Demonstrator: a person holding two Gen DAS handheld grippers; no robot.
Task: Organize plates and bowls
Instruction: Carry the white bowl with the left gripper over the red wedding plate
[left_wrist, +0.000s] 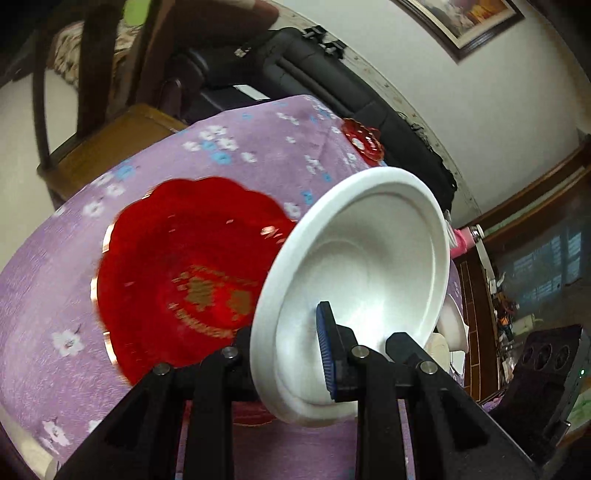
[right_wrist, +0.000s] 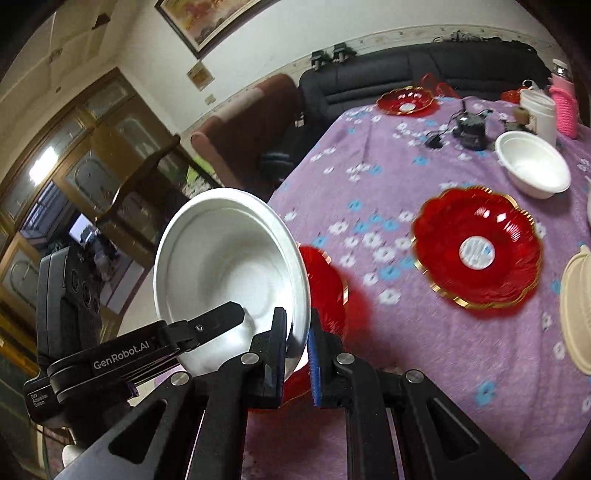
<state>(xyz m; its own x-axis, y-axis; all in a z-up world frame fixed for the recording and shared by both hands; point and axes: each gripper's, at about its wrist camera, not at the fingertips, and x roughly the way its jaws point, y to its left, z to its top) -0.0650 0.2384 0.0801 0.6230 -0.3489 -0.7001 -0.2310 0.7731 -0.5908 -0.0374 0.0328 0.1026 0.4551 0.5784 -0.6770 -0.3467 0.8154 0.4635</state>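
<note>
A white bowl (left_wrist: 362, 266) is held tilted on its side above the purple flowered tablecloth (left_wrist: 258, 147). My left gripper (left_wrist: 288, 350) is shut on its rim, one pad inside the bowl. My right gripper (right_wrist: 299, 354) is shut on the rim of the same white bowl (right_wrist: 229, 266) from the other side; the left gripper's finger (right_wrist: 207, 325) shows inside it. A large red plate (left_wrist: 181, 273) lies under the bowl and also shows in the right wrist view (right_wrist: 325, 288). Another red plate (right_wrist: 476, 251), a second white bowl (right_wrist: 532, 166), a far red plate (right_wrist: 404, 99) and a cream dish (right_wrist: 578, 310) lie on the table.
A black charger and cables (right_wrist: 469, 127), a white tub (right_wrist: 537, 110) and a pink bottle (right_wrist: 563, 99) stand at the far end. A black sofa (right_wrist: 406, 70) and a wooden chair (left_wrist: 103, 140) border the table. A small red plate (left_wrist: 364, 140) sits at the far table edge.
</note>
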